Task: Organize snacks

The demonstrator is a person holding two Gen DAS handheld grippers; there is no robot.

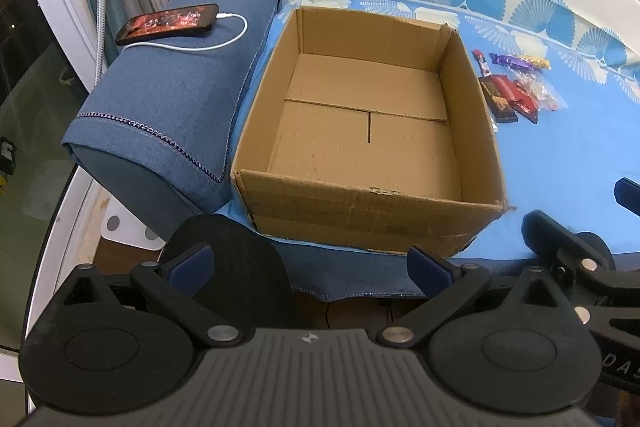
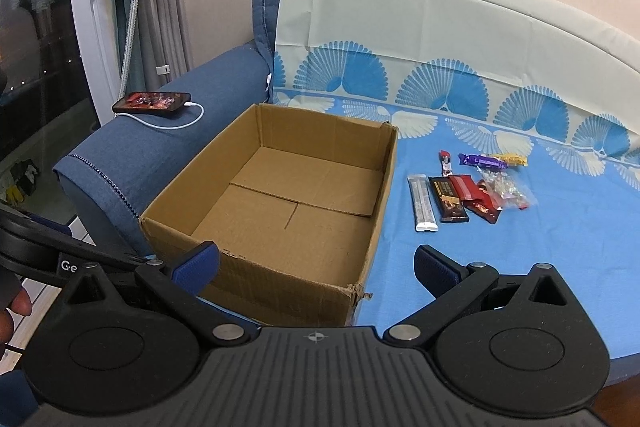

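Right wrist view: both grippers, right gripper (image 2: 316, 267) and left gripper (image 1: 310, 261), spread wide, empty, near empty cardboard box (image 2: 256, 259); snacks (image 2: 468, 193) lie right.

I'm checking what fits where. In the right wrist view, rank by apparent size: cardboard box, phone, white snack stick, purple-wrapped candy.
1. cardboard box
2. phone, though it lies farther away, so unsure against the next
3. white snack stick
4. purple-wrapped candy

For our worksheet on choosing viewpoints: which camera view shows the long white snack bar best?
The right wrist view. There the long white snack bar lies fully visible on the blue cloth, right of the cardboard box. In the left wrist view, the box wall hides it entirely.
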